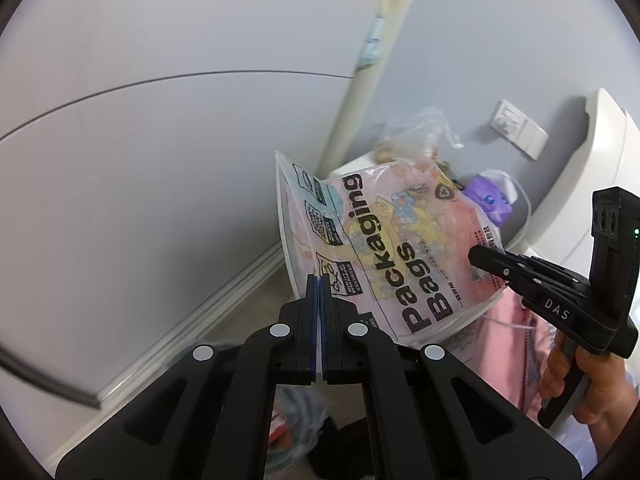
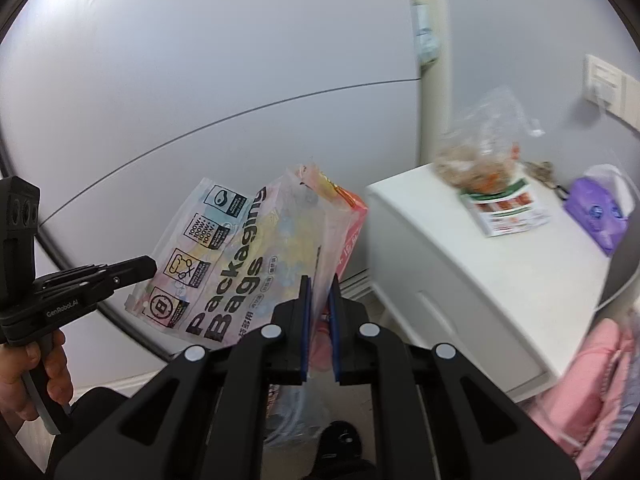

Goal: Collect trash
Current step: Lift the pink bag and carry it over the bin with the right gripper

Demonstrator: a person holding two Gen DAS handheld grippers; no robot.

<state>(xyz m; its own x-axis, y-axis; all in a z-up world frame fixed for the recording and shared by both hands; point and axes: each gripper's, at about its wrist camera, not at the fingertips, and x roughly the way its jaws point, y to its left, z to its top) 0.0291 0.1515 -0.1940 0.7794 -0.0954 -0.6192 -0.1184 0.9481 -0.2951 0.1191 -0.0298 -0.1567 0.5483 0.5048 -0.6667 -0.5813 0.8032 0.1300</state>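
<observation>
Pale grey-blue painted wall (image 2: 200,60) with a thin dark curved seam across it. Cream vertical pipe (image 2: 430,92) runs up the corner, pale blue tape wrapped round it. White baseboard (image 1: 192,316) along beige floor (image 1: 276,292). White boxy cabinet (image 2: 460,260) beside the pipe. White wall socket plate (image 2: 604,80) above it.

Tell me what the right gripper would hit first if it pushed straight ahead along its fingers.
The right gripper already pinches the printed plastic "Packaging Bags" pouch, so the pouch moves with it. Beyond it, probably the pale grey wall; the white cabinet sits off to the right. Depth is unclear.
</observation>
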